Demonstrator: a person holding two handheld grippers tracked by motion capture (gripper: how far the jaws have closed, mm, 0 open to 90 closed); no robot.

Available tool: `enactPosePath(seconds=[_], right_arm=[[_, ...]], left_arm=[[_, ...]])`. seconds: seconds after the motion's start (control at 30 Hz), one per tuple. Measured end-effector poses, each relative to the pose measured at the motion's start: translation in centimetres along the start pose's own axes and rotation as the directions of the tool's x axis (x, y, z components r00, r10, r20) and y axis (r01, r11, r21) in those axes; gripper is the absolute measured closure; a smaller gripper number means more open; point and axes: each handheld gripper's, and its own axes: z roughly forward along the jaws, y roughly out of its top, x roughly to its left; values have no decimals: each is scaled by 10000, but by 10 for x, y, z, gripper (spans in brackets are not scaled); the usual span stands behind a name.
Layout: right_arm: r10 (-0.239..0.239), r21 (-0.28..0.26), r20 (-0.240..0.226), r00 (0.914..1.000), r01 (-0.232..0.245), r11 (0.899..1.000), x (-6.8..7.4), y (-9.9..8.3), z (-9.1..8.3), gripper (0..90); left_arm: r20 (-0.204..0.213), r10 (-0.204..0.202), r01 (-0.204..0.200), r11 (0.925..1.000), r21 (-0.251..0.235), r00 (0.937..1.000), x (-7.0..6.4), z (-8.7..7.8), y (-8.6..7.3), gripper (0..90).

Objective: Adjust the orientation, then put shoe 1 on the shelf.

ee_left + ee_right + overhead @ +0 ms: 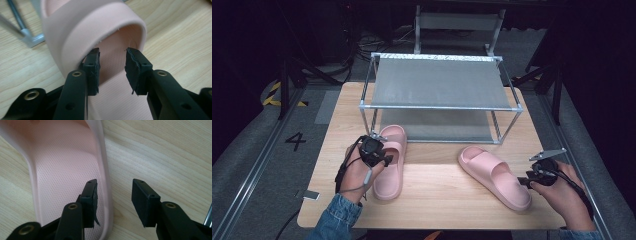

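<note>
Under the black left gripper (112, 72) lies a pale pink moulded foam slipper (100, 32) whose footbed carries a fine woven-looking texture, and beside the black right gripper (113, 202) a matching pale pink foam slipper (62, 170) shows a footbed dotted with tiny pinholes. Both rest on a light wooden table (437, 195) with darker, wavy grain lines. Beyond the grippers stands a silver metal-framed rack (439, 80) with plain grey fabric shelves, and the sleeve behind the left gripper is blue denim (337, 215).

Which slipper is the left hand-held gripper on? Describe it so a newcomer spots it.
Start at the metal shoe rack at the back of the wooden table. The left slipper lies by the rack's front left leg, toe towards it, under the left hand-held gripper. Unlike the right slipper, it lies straight, not angled.
</note>
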Motion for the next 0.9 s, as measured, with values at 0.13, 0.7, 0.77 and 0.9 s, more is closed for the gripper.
enactPosePath(seconds=[0.13,0.7,0.77,0.9], right_arm=[[17,29,-14,10000,-17,10000,0,-2,0,571],[51,117,-1,10000,-51,9999,1,-7,1,561],[31,116,-30,10000,-30,9999,1,-7,1,561],[12,163,11,10000,-12,9999,2,-7,2,562]], left_arm=[[54,-96,96,9999,102,9999,3,-3,1,618],[424,660,-668,9976,181,9969,-17,18,5,480],[407,725,-729,9973,91,9965,-17,21,6,490],[419,791,-791,9969,-36,9960,-18,28,7,551]])
